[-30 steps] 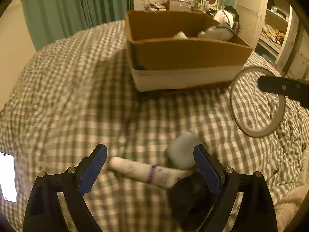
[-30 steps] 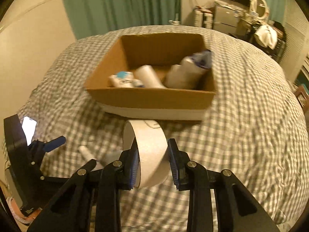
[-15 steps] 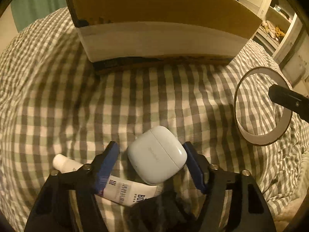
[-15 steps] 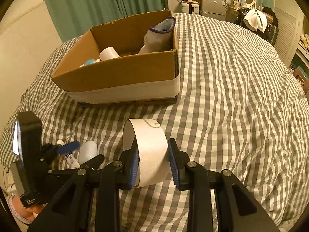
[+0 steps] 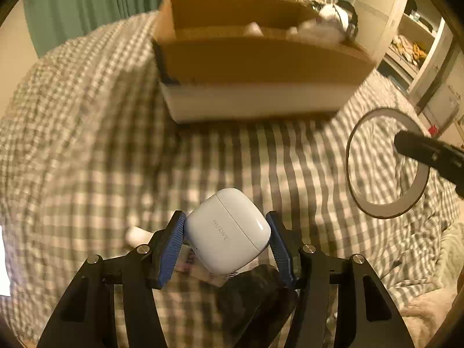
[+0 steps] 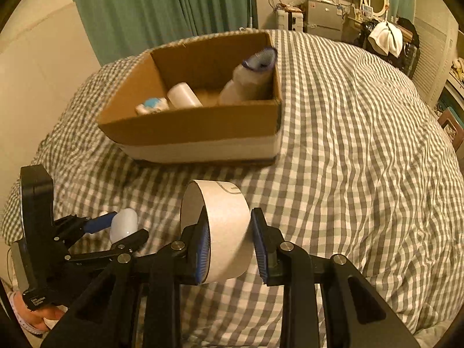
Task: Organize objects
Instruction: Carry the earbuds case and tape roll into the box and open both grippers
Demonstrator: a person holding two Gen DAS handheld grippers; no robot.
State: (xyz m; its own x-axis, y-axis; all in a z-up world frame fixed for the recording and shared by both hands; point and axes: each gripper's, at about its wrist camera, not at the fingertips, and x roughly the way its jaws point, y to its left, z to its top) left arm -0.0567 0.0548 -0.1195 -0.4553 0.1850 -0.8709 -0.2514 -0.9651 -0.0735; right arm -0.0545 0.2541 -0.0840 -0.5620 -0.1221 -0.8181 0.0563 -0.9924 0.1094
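My left gripper is shut on a white earbud case and holds it above the checked bedspread; it also shows in the right wrist view. My right gripper is shut on a wide roll of tape, seen as a ring in the left wrist view. The open cardboard box stands ahead of both, holding a white bottle, a blue-and-white item and a squeeze tube. A white tube lies on the bed under the left gripper.
A dark object lies on the bedspread below the earbud case. A lit phone is at the far left edge. Green curtains and cluttered furniture stand behind the bed.
My left gripper closed on the earbud case and lifted it off the bed, backing away from the box. My right gripper kept hold of the tape roll and rose slightly.
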